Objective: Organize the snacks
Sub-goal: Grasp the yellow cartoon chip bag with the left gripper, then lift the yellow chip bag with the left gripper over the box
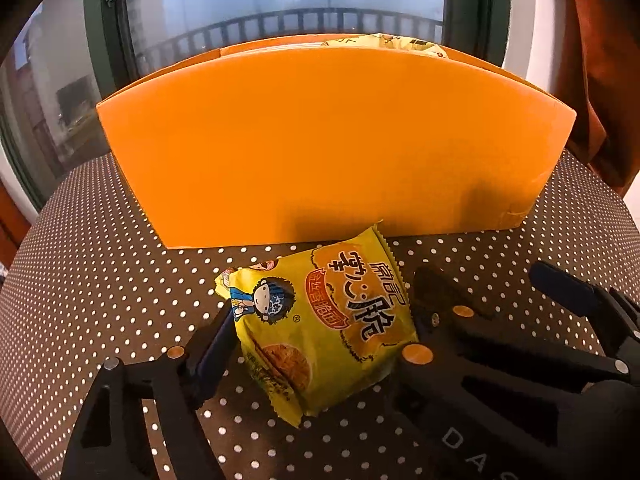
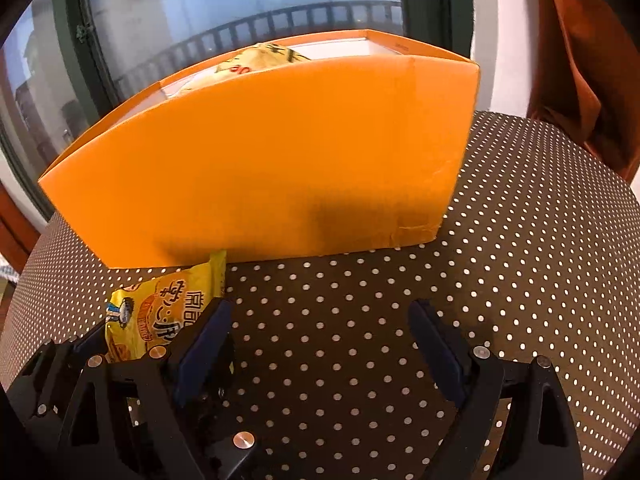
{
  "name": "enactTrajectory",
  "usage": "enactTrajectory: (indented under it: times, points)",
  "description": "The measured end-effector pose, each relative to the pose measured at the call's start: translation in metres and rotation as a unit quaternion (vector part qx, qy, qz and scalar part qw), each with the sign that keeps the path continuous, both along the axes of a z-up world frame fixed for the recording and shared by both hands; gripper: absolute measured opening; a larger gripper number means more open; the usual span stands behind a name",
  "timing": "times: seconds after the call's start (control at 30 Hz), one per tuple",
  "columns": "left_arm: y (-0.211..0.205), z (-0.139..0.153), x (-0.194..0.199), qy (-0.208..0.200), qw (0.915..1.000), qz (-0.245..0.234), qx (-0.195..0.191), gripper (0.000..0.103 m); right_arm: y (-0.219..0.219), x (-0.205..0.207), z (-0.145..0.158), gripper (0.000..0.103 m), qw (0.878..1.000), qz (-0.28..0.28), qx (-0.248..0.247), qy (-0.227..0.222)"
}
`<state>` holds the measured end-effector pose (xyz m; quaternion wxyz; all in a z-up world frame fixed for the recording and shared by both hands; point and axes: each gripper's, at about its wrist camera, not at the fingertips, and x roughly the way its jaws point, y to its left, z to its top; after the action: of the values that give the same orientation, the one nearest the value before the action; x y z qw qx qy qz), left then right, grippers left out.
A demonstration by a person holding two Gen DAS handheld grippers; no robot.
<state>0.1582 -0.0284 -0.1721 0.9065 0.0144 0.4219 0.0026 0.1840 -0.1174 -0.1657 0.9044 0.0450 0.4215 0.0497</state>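
A yellow snack packet (image 1: 320, 332) with a cartoon figure lies on the dotted tablecloth just in front of the orange box (image 1: 332, 140). My left gripper (image 1: 324, 300) straddles it, and its two fingers touch the packet's left and right edges. In the right wrist view the same packet (image 2: 160, 308) shows at lower left, partly hidden behind my right gripper's left finger (image 2: 208, 336). My right gripper (image 2: 320, 320) stands open over bare cloth, nothing between its fingers. The orange box (image 2: 260, 160) holds other yellow packets (image 2: 260, 60) that peek over its rim.
The brown tablecloth with white dots (image 2: 520, 280) covers a round table. A window with a dark frame (image 1: 104, 40) is behind the box, and an orange-brown curtain (image 2: 580, 60) hangs at the right. A blue-padded finger of the right gripper (image 1: 560, 288) sits close beside the left gripper.
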Motion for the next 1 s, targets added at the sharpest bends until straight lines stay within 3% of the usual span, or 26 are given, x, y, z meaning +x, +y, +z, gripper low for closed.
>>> enactTrajectory:
  times: [0.53, 1.0]
  points:
    - [0.009, 0.028, -0.026, -0.01, 0.9999, -0.007, -0.006, 0.081, 0.019, -0.019, 0.023, 0.092, 0.999, 0.027, -0.006, -0.019]
    - [0.006, 0.086, -0.055, -0.048, 0.9984, -0.031, -0.004, 0.081, 0.015, -0.047, 0.076, 0.092, 0.999, 0.014, -0.018, -0.048]
